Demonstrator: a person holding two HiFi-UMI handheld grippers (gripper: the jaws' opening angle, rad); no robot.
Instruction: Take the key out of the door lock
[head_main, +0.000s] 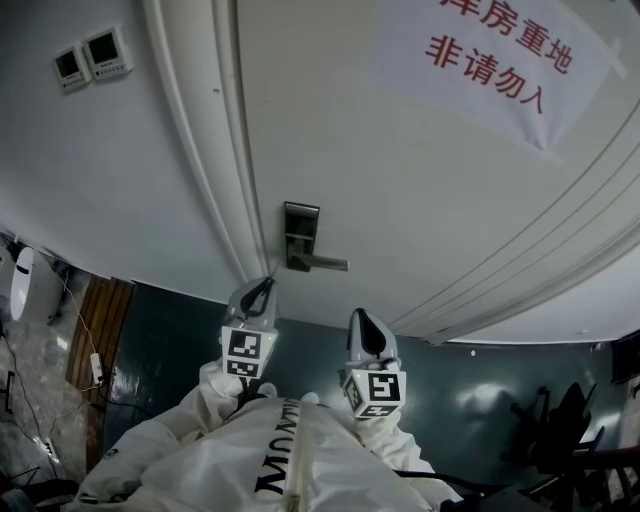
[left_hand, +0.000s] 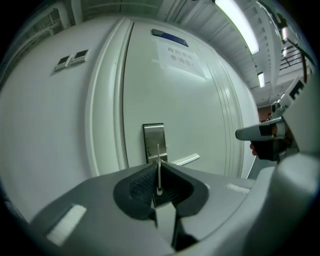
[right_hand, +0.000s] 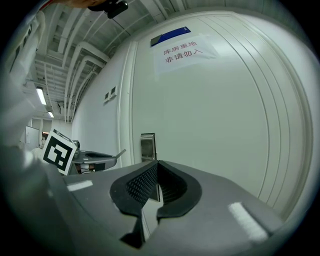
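one key, out of the lock and pinched in our left gripper

we hold the left gripper (head_main: 258, 296) up in front of the door (head_main: 420, 200), and its jaws are pressed onto the key (left_hand: 159, 172). the thin metal blade stands on edge between the ribbed pads (left_hand: 142, 182) and pokes out past their tips toward the door. from the right gripper view the key's tip sits clear of the door, apart from the lock plate (right_hand: 148, 146), so nothing joins the two.

the lock plate is a dark metal rectangle close to the door's left edge, just beside the moulded frame (head_main: 215, 170). its lever handle (head_main: 325, 263) points away from that edge, roughly level.

our right gripper (right_hand: 157, 162) hangs to the right of the left one, also facing the door. its jaws are pressed together with nothing between them.

a white paper notice with red characters (head_main: 500, 60) is taped near the door's top. two small wall panels (head_main: 95, 55) sit on the wall beyond the frame.
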